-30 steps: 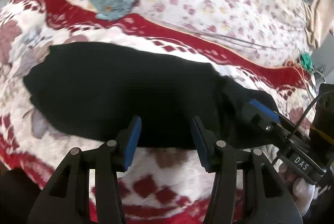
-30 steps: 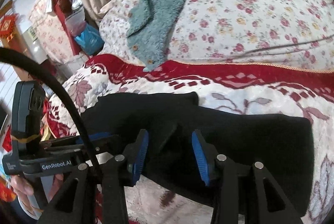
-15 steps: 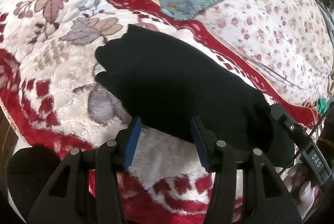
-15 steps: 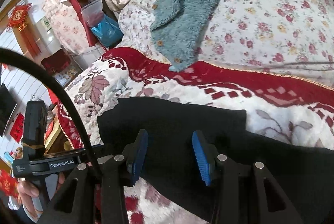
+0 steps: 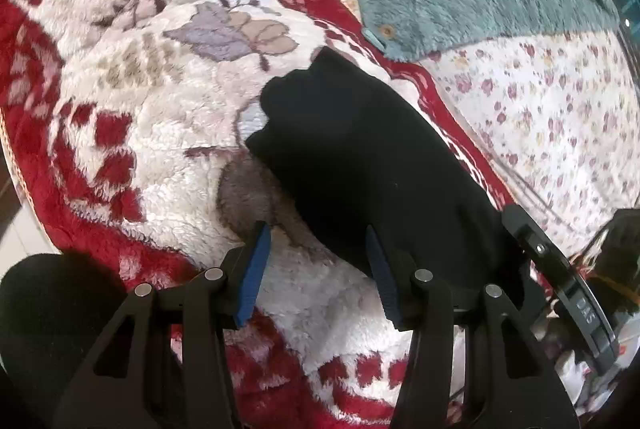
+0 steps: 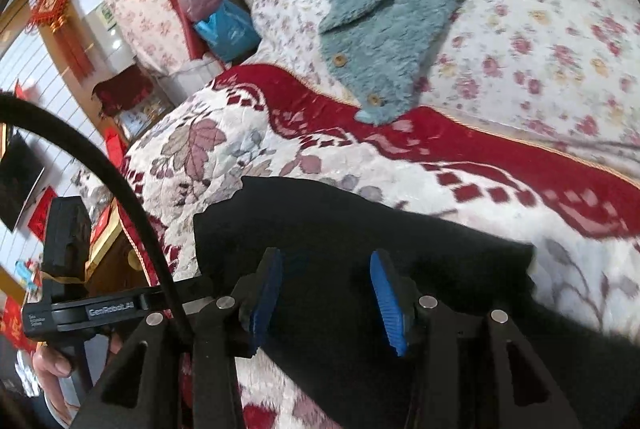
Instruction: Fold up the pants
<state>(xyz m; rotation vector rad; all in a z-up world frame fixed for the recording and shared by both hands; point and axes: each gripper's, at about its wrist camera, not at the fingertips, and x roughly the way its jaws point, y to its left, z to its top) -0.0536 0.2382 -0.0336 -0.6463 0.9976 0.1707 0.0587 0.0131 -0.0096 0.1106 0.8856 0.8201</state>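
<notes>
Left wrist view looks down on black pants [image 5: 372, 165] lying folded on a red-and-white leaf-patterned blanket [image 5: 120, 133] on the bed. The left gripper [image 5: 316, 269] hangs over their near edge, fingers spread with nothing pinched, having just widened. In the right wrist view the right gripper [image 6: 326, 293] hovers above the same dark cloth, fingers likewise apart and just widened, gripping nothing. A teal fleece garment [image 6: 384, 13] lies beyond on the floral sheet [image 6: 540, 41].
</notes>
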